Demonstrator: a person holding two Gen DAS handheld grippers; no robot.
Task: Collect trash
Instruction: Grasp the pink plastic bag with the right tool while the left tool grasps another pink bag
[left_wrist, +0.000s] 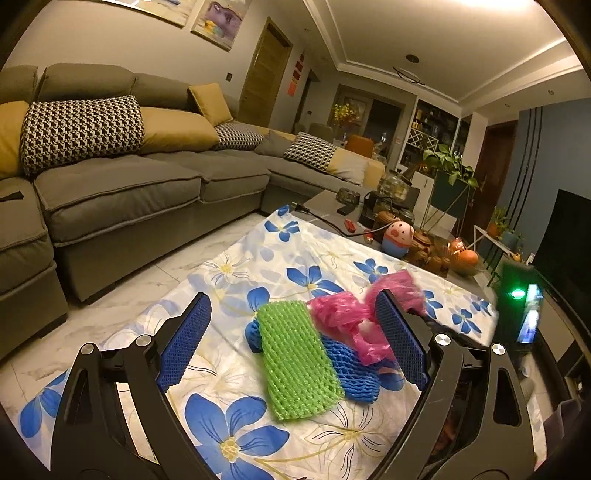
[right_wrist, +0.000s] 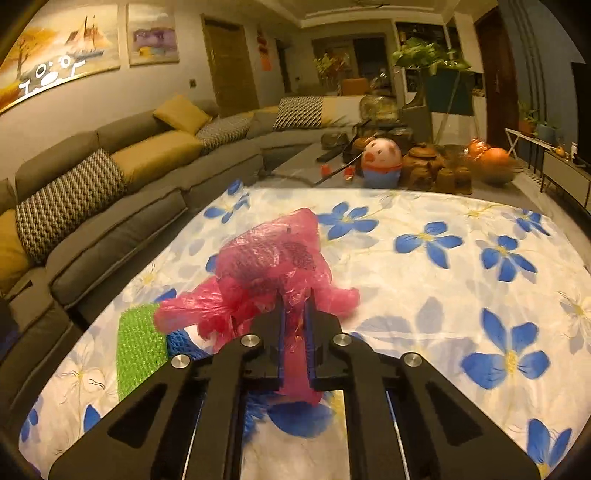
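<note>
Right gripper (right_wrist: 294, 299) clenched on crumpled pink plastic bag (right_wrist: 269, 258) above floral cloth (right_wrist: 424, 295), left gripper (left_wrist: 293, 314) spread wide around green foam net (left_wrist: 295, 354) overlapping blue foam net (left_wrist: 351, 373), pig figurine (right_wrist: 381, 162), clay teapots (right_wrist: 424, 164), grey sofa (left_wrist: 122, 184) beyond, no readable writing

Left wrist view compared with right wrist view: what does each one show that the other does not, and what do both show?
Only the left wrist view shows the left gripper, jaws wide open over the trash.

Only the right wrist view shows the right gripper shut on the crumpled pink plastic bag.

Both show the bag, the green foam net sleeve, the blue foam net sleeve and the blue-flowered white cloth.
</note>
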